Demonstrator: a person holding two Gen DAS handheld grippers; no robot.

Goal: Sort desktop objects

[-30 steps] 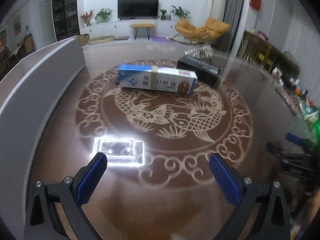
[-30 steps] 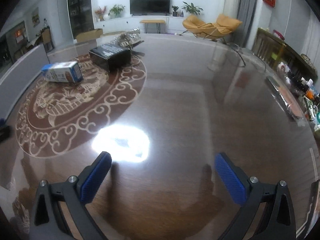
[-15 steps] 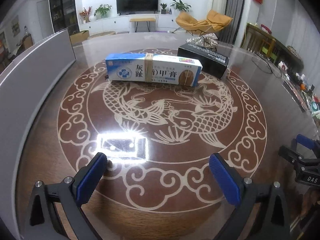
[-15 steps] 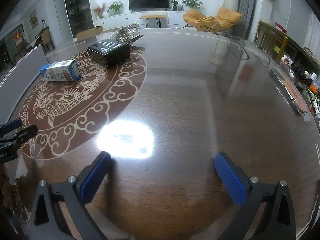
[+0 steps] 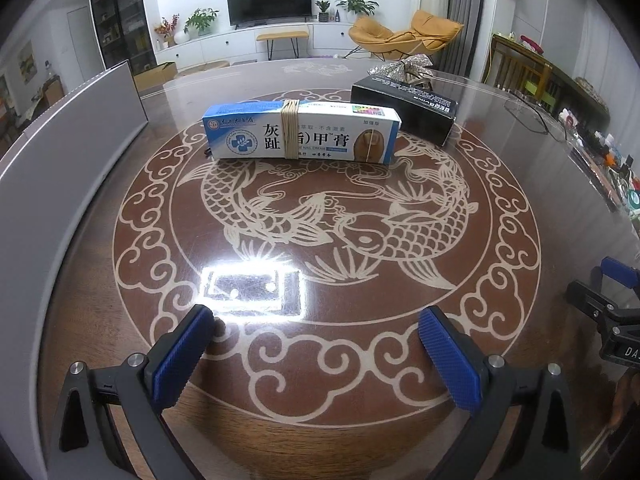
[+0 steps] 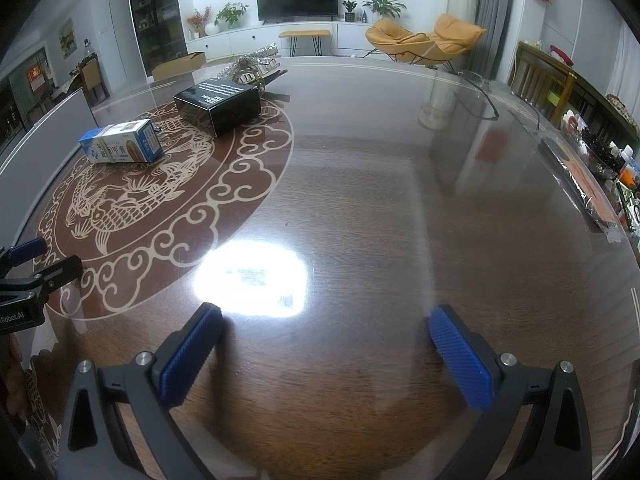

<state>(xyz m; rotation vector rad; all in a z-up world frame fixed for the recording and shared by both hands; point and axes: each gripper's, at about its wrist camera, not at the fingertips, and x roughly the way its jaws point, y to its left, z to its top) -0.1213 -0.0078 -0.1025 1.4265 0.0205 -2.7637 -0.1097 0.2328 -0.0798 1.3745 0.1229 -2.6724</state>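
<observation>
A blue and white nail cream box (image 5: 300, 134) with a rubber band around it lies on the glass table, far ahead of my left gripper (image 5: 316, 356), which is open and empty. A black box (image 5: 404, 106) sits behind it to the right, with a silver glittery bow (image 5: 396, 67) behind that. In the right wrist view the cream box (image 6: 122, 146), black box (image 6: 218, 104) and bow (image 6: 252, 65) are at the far left. My right gripper (image 6: 326, 354) is open and empty over bare table.
A grey curved panel (image 5: 60, 152) runs along the table's left side. Glasses (image 6: 480, 94) lie at the far right. A plastic packet (image 6: 580, 184) lies along the right edge. The table has a koi pattern (image 5: 328, 220).
My left gripper has moved forward toward the cream box, which now looks larger and nearer. The right gripper has shifted slightly forward. Both stay open.
</observation>
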